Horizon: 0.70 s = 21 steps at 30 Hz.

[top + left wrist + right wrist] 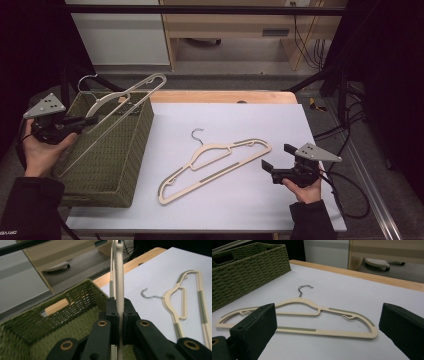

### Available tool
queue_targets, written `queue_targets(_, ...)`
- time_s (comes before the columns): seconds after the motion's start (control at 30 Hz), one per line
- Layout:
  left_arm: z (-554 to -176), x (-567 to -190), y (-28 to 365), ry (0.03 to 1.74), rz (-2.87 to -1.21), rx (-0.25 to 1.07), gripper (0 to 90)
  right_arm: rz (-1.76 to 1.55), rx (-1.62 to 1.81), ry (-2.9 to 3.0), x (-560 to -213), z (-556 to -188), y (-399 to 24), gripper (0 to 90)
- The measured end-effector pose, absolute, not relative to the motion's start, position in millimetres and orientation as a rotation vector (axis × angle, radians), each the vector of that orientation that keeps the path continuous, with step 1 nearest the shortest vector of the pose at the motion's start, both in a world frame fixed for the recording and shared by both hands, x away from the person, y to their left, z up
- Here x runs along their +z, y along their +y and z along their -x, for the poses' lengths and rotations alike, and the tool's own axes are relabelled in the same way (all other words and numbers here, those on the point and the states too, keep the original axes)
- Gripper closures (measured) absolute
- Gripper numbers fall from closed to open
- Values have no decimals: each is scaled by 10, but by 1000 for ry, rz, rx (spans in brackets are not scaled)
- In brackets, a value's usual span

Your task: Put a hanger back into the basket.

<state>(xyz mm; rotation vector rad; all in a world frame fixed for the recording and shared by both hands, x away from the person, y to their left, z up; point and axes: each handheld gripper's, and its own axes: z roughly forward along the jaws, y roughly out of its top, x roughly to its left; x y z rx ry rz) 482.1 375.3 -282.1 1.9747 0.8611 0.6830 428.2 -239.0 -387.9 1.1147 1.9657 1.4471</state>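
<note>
Left hand-held gripper (119, 322) pinches a slim beige hanger (118, 277) over the basket (62, 322).

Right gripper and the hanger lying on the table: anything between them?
Nothing: bare white table separates the open right gripper from the flat hanger, per the right gripper view.

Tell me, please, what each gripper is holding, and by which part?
The left gripper clamps a cream hanger by its bar, over the basket. The right gripper is open, holding nothing.
</note>
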Motion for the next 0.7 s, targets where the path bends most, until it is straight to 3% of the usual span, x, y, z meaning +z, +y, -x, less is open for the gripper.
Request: queue_targets(0.7, -4838, -3212, 4184, 976, -2047, 735, 861, -1102, 1432, 1980, -3890, -4287, -2387, 21)
